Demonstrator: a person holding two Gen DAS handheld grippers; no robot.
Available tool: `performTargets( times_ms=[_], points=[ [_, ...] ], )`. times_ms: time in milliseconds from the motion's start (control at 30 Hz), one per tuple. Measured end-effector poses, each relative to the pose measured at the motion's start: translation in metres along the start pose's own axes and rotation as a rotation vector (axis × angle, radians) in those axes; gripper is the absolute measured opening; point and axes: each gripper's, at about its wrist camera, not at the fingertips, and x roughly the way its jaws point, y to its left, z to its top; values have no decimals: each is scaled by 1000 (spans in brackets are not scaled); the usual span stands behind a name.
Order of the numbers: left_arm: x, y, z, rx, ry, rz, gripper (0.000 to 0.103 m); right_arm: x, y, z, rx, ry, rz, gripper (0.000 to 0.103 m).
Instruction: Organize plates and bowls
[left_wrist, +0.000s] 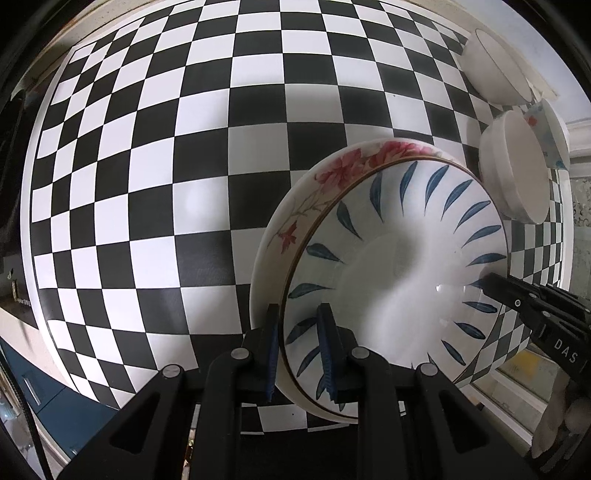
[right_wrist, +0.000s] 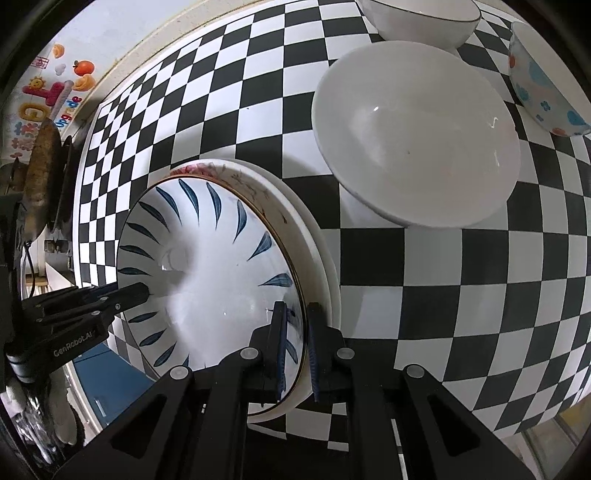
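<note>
Both jaw pairs are pinching rims: your left gripper (left_wrist: 299, 354) is clamping the near edge of the stacked plates, one finger outside the flowered plate (left_wrist: 295, 206) and one inside the blue-leaf plate (left_wrist: 391, 258). Your right gripper (right_wrist: 295, 343) is gripping the opposite edge of the same stack, pads pressing the rim from both sides, so you are holding it two-handed.

Status: the blue-leaf plate is sitting nested in the flowered plate, which reads as one pairing done. From these views you cannot tell whether the stack is resting on the checkered tabletop (left_wrist: 147, 184) or hanging just above it.

Remaining: three bowls are standing loose near the stack, not nested. The large white bowl (right_wrist: 417, 140) is sitting just beside the plates; the white bowl with a dark rim line (right_wrist: 421, 18) and the dotted bowl (right_wrist: 543, 85) are lying beyond it.

Judgement: you are roughly midway. The plates are grouped, the bowls are waiting to be gathered, and the plate stack probably needs setting down first.
</note>
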Motion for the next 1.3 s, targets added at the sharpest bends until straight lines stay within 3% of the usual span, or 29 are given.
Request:
performTargets(
  times_ms=[400,867,1200,1300],
  points=[
    [-4,9,7,-22,10,-21,18,1,6,-1,8,13,-52,14],
    [-5,26,19,-21,64,-68,19,-3,0,-3,82,16,-50,14],
    [-31,28,21,45,-17,-17,19,-31,7,-8,103,-74,-115,20],
    [-43,28,13,41,-70,-2,25,-41,15,-15,95,-109,-122,35]
  ],
)
